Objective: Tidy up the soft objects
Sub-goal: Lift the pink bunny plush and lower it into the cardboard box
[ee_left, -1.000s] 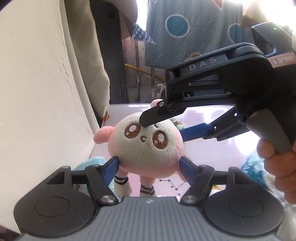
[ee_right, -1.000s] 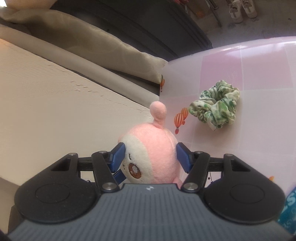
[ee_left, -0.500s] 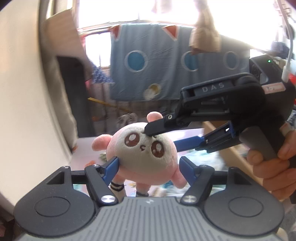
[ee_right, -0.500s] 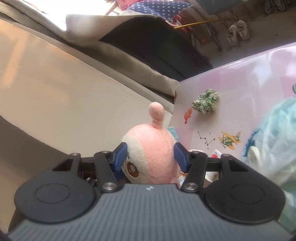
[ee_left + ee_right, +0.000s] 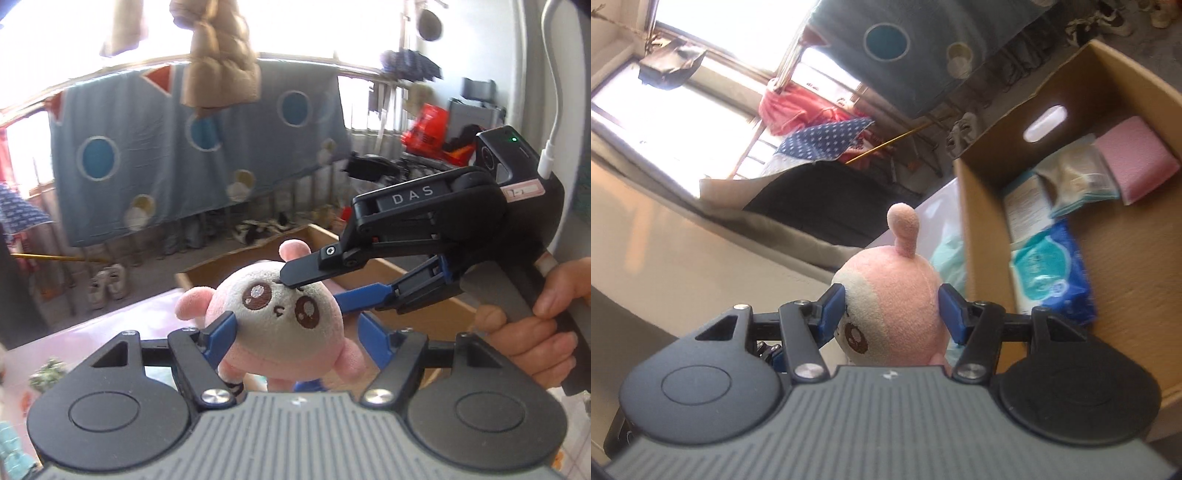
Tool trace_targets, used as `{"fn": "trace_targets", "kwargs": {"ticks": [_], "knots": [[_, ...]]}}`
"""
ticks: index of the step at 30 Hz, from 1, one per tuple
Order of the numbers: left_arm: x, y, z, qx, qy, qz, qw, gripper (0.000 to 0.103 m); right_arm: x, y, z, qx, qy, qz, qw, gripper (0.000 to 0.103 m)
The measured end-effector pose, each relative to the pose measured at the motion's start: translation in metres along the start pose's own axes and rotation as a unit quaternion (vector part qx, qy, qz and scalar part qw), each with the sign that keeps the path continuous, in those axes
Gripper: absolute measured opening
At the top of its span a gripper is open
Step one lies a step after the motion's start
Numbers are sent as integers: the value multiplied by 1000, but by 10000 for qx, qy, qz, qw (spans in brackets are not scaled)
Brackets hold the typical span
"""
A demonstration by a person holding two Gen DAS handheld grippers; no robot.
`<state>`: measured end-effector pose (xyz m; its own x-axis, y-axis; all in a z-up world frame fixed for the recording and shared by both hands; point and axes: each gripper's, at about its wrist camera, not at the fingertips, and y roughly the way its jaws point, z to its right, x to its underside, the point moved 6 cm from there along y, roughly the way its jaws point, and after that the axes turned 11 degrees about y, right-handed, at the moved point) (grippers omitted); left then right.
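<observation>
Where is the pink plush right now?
The plush is off the table, held between the left gripper and right gripper, just left of the open cardboard box.

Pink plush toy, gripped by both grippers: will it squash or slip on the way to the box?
The pink plush toy looks soft; its head seems to dent slightly at the right gripper pads, so it will likely squash. Fuzzy fabric probably resists slipping. Probably light.

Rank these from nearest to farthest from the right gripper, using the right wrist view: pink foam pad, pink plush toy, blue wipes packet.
1. pink plush toy: between the right gripper pads.
2. blue wipes packet: right, on the cardboard box floor.
3. pink foam pad: upper right, deepest in the box.
</observation>
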<state>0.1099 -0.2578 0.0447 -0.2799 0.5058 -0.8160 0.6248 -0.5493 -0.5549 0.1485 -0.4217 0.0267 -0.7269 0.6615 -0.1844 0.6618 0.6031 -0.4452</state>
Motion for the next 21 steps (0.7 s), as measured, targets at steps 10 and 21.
{"fn": "trace_targets", "kwargs": {"ticks": [10,21], "knots": [[16,52,5,39,84,-529,9986,73,-56,-5,99,838,205,-136,9962,55],[48,28,-79,-826,-349,-870,9922,74,-100,98,130,2293,-1565,-831,9571,55]]}}
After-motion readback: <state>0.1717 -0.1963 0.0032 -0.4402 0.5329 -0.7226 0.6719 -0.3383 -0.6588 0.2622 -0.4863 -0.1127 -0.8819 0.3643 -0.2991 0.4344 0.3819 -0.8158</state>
